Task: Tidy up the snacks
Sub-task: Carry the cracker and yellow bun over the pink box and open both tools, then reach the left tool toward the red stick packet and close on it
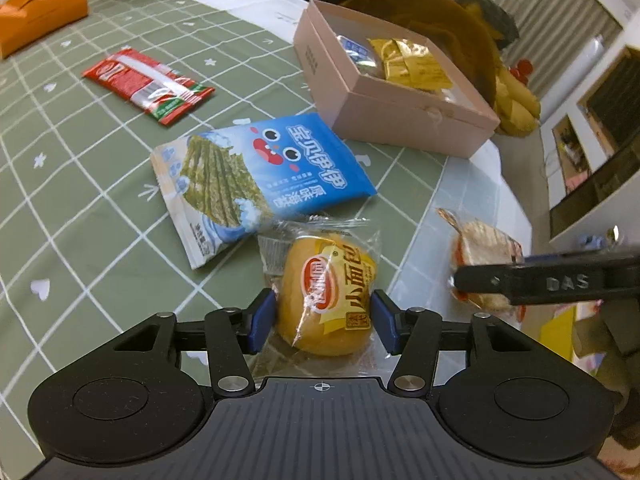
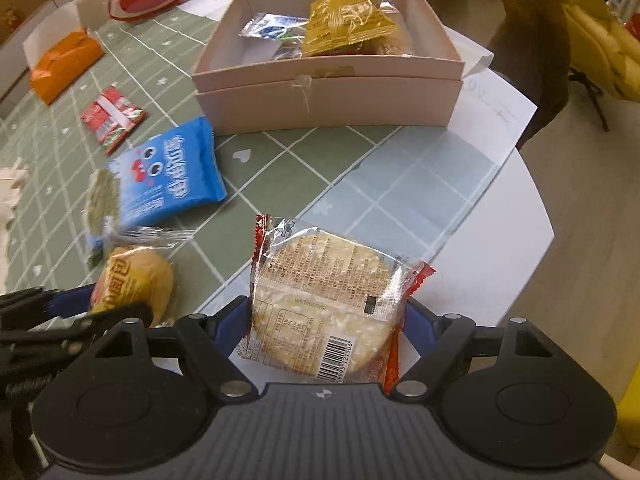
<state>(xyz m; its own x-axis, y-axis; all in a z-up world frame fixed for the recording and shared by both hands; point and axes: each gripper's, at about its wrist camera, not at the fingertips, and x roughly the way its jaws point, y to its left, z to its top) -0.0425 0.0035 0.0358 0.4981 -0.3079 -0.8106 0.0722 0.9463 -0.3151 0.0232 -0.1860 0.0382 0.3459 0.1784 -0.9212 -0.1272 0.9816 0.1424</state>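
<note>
Near the surface's (image 2: 460,184) front edge, left hand-held gripper (image 1: 324,316) brackets the wrapped bun (image 1: 326,300), pads at its sides; right hand-held gripper (image 2: 326,320) clasps the rice cracker pack (image 2: 324,300). Judgement: squeeze gently, lift straight, carry both to the pink box (image 2: 328,96).

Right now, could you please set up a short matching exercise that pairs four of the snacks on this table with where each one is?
Things:
1. small bread bun
2. rice cracker pack
3. yellow packet
4. blue seaweed bag

Places:
A. inside the pink box
B. flat on the green checked cloth, untouched
C. between the fingers of the left tool
D. between the fingers of the right tool

Pairs: 1-C, 2-D, 3-A, 4-B
</note>
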